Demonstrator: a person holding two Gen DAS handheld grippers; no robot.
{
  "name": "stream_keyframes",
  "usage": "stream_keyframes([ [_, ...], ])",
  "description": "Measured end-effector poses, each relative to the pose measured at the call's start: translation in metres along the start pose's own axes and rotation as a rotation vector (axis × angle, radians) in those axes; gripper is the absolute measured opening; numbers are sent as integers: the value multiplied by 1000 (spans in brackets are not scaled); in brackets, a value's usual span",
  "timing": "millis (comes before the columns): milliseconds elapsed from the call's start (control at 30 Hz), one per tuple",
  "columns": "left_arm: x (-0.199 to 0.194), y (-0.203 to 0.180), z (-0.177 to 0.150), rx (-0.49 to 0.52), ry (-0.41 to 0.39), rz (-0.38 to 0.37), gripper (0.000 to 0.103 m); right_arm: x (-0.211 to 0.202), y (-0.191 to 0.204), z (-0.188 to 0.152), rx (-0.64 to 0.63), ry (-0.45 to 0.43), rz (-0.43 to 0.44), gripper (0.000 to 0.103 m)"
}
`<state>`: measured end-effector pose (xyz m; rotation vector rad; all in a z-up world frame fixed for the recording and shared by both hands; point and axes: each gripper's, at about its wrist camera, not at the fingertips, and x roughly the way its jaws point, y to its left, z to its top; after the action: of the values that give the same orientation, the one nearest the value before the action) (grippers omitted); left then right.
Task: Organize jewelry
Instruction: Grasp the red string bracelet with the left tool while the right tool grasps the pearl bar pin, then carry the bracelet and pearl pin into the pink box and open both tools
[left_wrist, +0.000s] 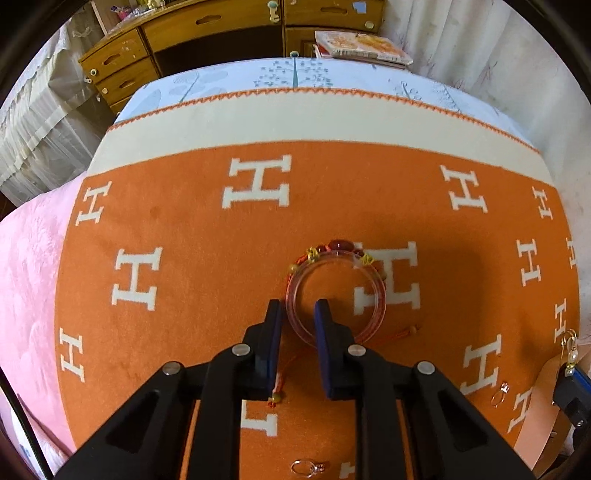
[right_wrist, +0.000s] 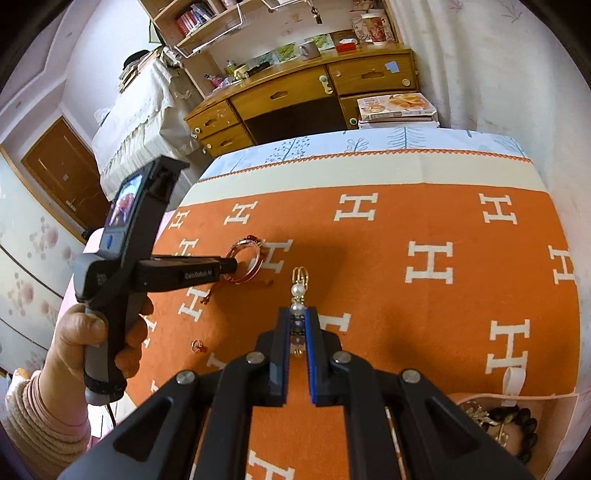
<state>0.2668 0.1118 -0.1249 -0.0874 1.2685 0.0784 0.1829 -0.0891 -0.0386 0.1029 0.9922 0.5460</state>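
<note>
A clear bangle (left_wrist: 334, 295) with a red beaded cord bracelet under it lies on the orange H-pattern blanket (left_wrist: 184, 229). My left gripper (left_wrist: 300, 308) is open, its fingers straddling the bangle's near-left rim; it also shows in the right wrist view (right_wrist: 232, 266), at the bangle (right_wrist: 245, 260). My right gripper (right_wrist: 297, 321) is shut on a pearl and gold earring (right_wrist: 298, 291), held above the blanket. That earring also shows at the right edge of the left wrist view (left_wrist: 570, 349).
A small ring (left_wrist: 306, 467) lies near the front edge and another ring (left_wrist: 500, 395) at the right; one ring shows in the right wrist view (right_wrist: 197, 346). A pink jewelry tray (right_wrist: 517, 424) with dark beads sits at front right. A wooden desk (right_wrist: 295, 96) stands behind.
</note>
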Motion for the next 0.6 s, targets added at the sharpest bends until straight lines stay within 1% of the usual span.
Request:
stream_keyframes([
  [133, 0, 0, -1, 3, -13, 1, 4, -3, -5, -1, 12, -10, -5, 7],
  [233, -4, -2, -6, 1, -25, -10, 3, -9, -10, -1, 37, -22, -6, 7],
  [333, -17, -7, -16, 14, -38, -44, 3, -21, -15, -3, 59, -49, 0, 7],
  [400, -32, -14, -24, 31, -57, -68, 3, -32, -18, -6, 72, -70, 1, 7],
  [500, -68, -31, -42, 75, -102, -137, 3, -54, -25, -14, 98, -115, 8, 7],
  [600, -103, -54, -59, 129, -148, -198, 3, -85, -35, -30, 128, -173, 10, 7],
])
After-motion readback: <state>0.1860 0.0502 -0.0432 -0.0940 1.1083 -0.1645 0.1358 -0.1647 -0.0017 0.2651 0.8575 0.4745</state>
